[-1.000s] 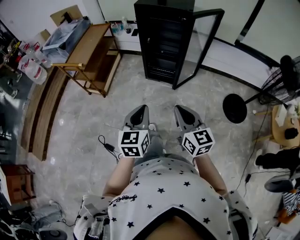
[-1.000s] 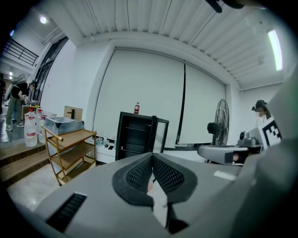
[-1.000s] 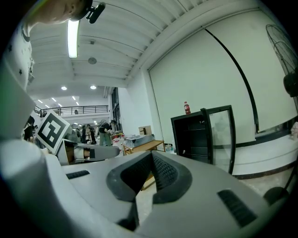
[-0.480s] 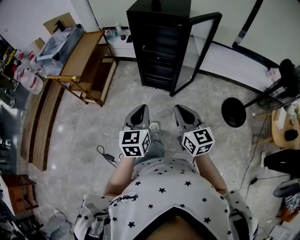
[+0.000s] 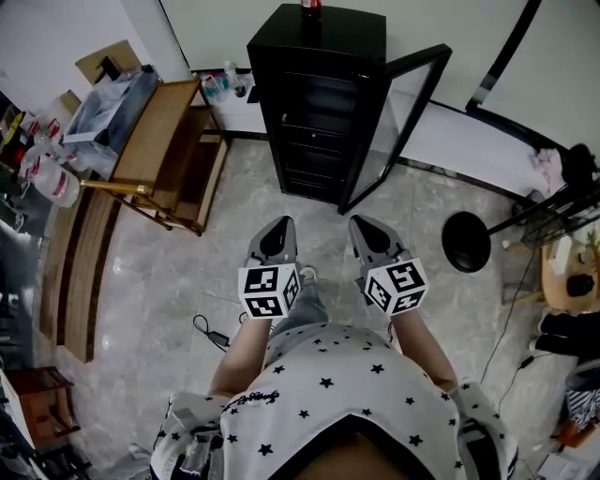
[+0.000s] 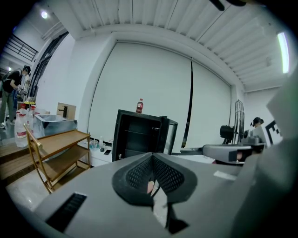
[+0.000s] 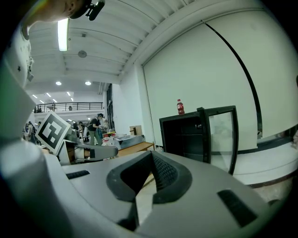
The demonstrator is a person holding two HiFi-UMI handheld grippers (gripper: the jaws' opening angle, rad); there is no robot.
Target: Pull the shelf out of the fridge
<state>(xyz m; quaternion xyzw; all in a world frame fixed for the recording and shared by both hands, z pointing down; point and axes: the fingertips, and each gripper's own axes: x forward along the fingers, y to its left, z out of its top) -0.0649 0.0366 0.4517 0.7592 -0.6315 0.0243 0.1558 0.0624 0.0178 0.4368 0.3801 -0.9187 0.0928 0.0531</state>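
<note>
Head view: left gripper (image 5: 278,229) and right gripper (image 5: 360,226) both pressed together, empty, apart from the fridge (image 5: 314,89).

**Your count: mostly ones, plus two pairs**

You face one black fridge (image 5: 319,37), with one glass door (image 5: 398,112) and one red bottle (image 5: 309,6) on its top. The shelves (image 5: 317,141) inside are too dark for you to count. You hold two grippers, the left gripper (image 5: 281,225) and the right gripper (image 5: 361,225). Each bears one marker cube, so two in all: the left cube (image 5: 268,289) and the right cube (image 5: 397,285). On your left stands one wooden rack (image 5: 155,122). On your right is one round black stand base (image 5: 466,241).
</note>
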